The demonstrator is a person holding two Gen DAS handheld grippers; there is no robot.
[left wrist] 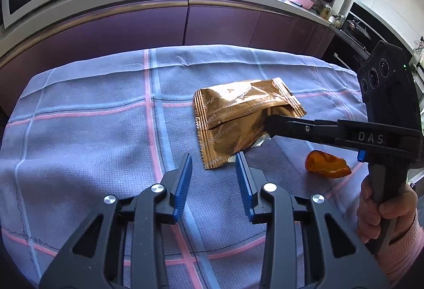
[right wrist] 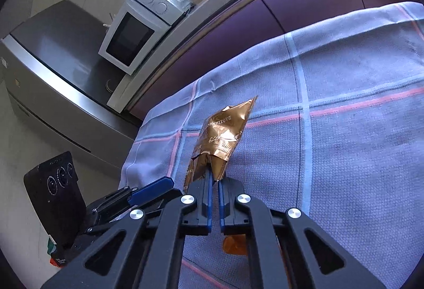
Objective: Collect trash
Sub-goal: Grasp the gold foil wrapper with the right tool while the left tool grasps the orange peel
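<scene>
Pinching the gold wrapper (right wrist: 221,140) between our right claw (right wrist: 215,177) fingers, we have its torn end clamped and the rest sticking out ahead of the tips, over the checked cloth (right wrist: 357,130). Our left claw (left wrist: 214,161) stands apart, holding nothing, the wrapper's near corner just ahead of its right finger. An orange scrap (left wrist: 327,165) lies on the cloth below the right claw.
</scene>
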